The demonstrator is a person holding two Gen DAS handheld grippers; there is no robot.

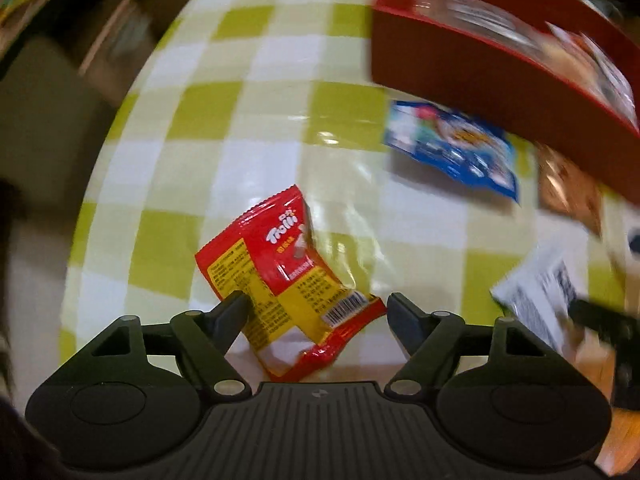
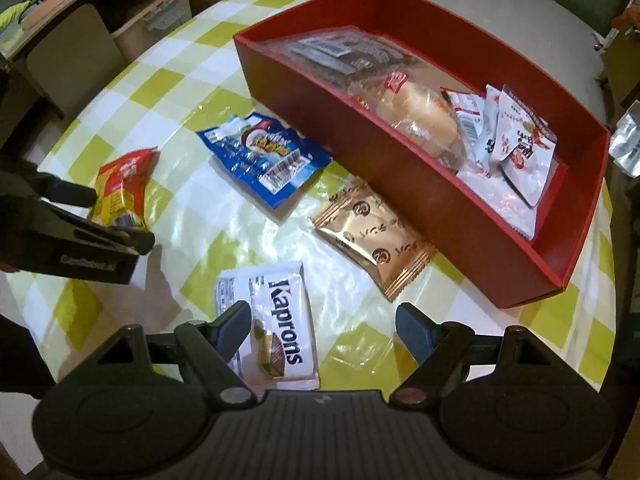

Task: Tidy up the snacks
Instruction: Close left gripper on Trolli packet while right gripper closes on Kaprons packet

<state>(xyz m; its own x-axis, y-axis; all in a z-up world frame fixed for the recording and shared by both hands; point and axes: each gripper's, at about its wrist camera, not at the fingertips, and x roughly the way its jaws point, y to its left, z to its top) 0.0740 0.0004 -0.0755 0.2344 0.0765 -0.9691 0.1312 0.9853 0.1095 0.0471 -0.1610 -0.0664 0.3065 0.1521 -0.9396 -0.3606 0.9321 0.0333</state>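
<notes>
A red and yellow Trolli packet lies on the checked tablecloth between the fingers of my left gripper. The left fingertip touches its yellow side and the right fingertip stands just off its corner, so the jaws do not press it. The right wrist view shows the same packet with the left gripper straddling it. My right gripper is open above a white Kaprons packet, its left finger over the packet's edge. A red box holds several wrapped snacks.
A blue packet and a gold packet lie on the cloth beside the box's near wall. The table ends at a curved edge on the left, with chairs and storage bins beyond it. A silver bag sits past the box at right.
</notes>
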